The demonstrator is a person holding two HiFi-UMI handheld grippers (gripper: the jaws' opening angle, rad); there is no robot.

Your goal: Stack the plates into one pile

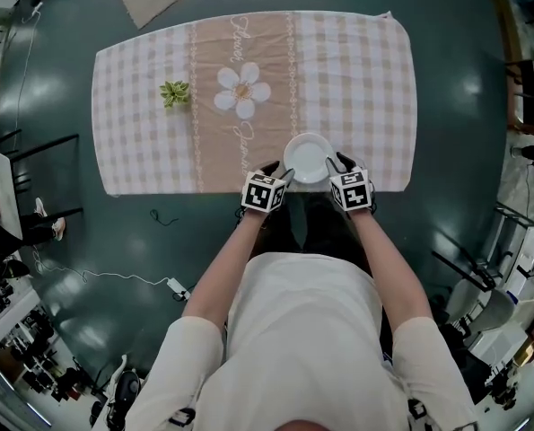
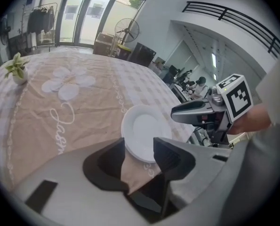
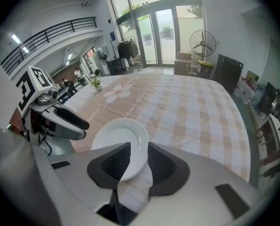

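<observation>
One round white plate pile (image 1: 309,157) sits at the near edge of the checked-cloth bench (image 1: 356,79), and no other plates lie loose on it, so the stacking looks done. The left tool (image 2: 139,157) is wide open and the right tool (image 3: 139,161) is open too, each with the pile's rim in its gap but not squeezing it. I think all that is left is to pull both tools away from it.
</observation>
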